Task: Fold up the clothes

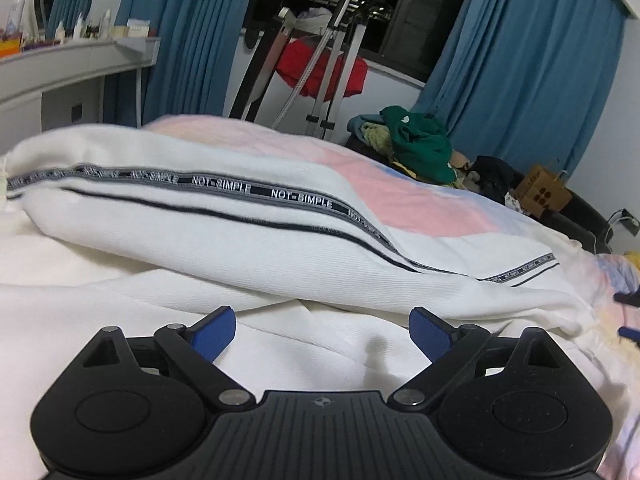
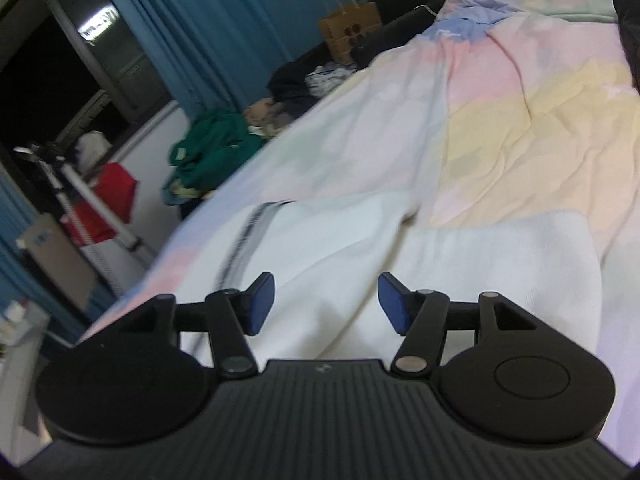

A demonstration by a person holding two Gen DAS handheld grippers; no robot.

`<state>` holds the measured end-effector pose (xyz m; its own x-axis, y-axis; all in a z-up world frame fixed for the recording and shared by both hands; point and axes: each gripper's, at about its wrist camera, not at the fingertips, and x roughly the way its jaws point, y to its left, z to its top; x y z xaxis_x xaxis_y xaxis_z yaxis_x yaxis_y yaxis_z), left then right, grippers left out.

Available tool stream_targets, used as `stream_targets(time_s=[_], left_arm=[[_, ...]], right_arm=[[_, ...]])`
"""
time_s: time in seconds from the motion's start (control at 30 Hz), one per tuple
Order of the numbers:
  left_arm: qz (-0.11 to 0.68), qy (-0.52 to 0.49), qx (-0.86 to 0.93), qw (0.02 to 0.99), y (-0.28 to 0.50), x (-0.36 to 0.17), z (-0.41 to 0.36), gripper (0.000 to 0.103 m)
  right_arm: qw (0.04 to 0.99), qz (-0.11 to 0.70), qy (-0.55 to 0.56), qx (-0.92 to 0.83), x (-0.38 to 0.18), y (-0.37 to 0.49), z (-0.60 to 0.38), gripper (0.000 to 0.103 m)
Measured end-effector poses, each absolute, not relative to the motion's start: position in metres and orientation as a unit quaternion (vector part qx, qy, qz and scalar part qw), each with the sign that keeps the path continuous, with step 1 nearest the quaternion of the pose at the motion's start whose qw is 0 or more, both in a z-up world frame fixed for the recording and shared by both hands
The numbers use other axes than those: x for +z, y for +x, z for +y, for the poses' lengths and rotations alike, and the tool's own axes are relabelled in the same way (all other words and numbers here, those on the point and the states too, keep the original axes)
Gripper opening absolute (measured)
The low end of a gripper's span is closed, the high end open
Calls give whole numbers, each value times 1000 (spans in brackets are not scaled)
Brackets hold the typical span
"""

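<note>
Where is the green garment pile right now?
The green garment pile is off the bed, beyond its far edge, in the upper right of the left wrist view, beside the blue curtain. In the right wrist view it appears at mid-left.

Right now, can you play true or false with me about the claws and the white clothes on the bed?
1. The left claw is open. True.
2. The right claw is squeezing a red sock. False: it is open and holds nothing.
3. The white garment has a stripe that reads NOT-SIMPLE. True.
4. The curtains are yellow. False: they are blue.
5. The green clothes lie beyond the bed's far edge. True.
</note>
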<state>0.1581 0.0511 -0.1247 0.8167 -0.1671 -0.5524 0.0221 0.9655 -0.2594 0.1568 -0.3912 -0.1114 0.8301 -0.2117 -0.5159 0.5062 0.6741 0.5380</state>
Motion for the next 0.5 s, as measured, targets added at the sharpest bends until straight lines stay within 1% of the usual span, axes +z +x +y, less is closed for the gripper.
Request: stream_targets(time_s=[0.1,0.23,0.37,0.5], left_arm=[[288,-108,-52,950,148,-118,47,95],[276,-88,-59,955,137,-106,38,94],[274,-20,-81,958,140,-89,22,94],[266,53,-105,957,179,-63,7,94]], right_arm=[[894,223,345,-180,-95,136,-363,61],[903,240,327,-145,-98,105,-321,61],[905,267,307,-123,-108,98,-303,61],[913,252,294,-125,-106,100,-307,61]])
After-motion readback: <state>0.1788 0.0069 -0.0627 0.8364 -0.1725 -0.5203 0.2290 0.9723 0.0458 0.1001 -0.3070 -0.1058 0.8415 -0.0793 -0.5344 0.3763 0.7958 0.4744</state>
